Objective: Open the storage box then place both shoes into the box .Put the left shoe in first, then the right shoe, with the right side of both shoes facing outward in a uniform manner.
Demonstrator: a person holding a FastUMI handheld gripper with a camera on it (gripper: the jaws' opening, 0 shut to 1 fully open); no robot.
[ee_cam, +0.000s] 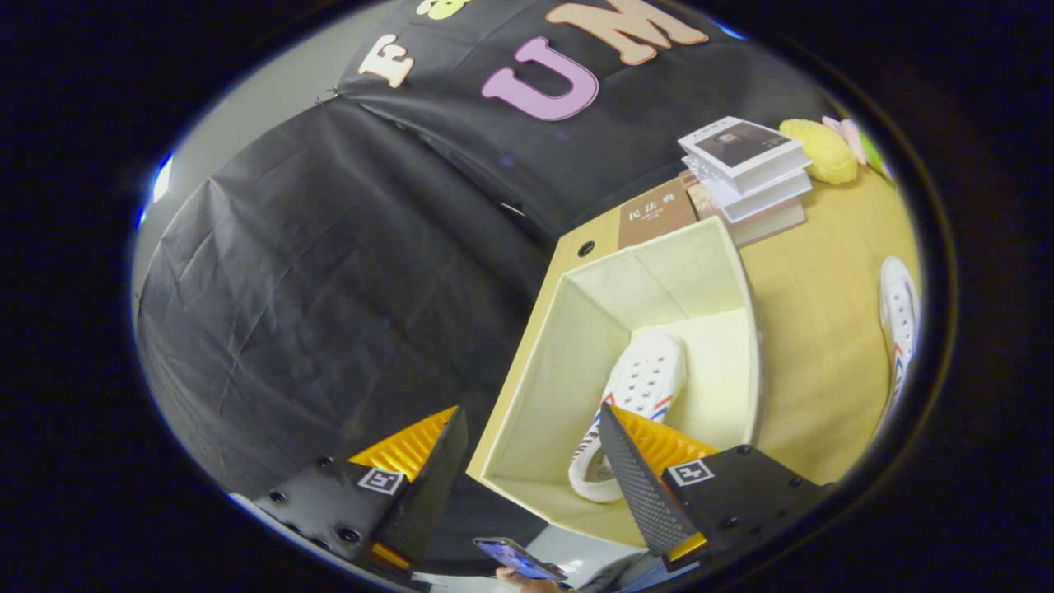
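Observation:
The cream storage box (593, 313) stands open on the wooden table, just ahead of my right finger. One white shoe with red and blue stripes (630, 408) lies inside it on the box floor, its toe pointing away from me. A second white shoe (899, 317) of the same kind rests on the table well to the right of the box. My gripper (531, 461) hovers above the near left wall of the box. Its fingers (634, 478) stand wide open with nothing between them.
A stack of books (745, 177) sits on the table beyond the box, with a yellow sponge-like thing (819, 150) to its right. Black cloth hangs left of the table edge (543, 280). A hand holds a phone (517, 560) below the fingers.

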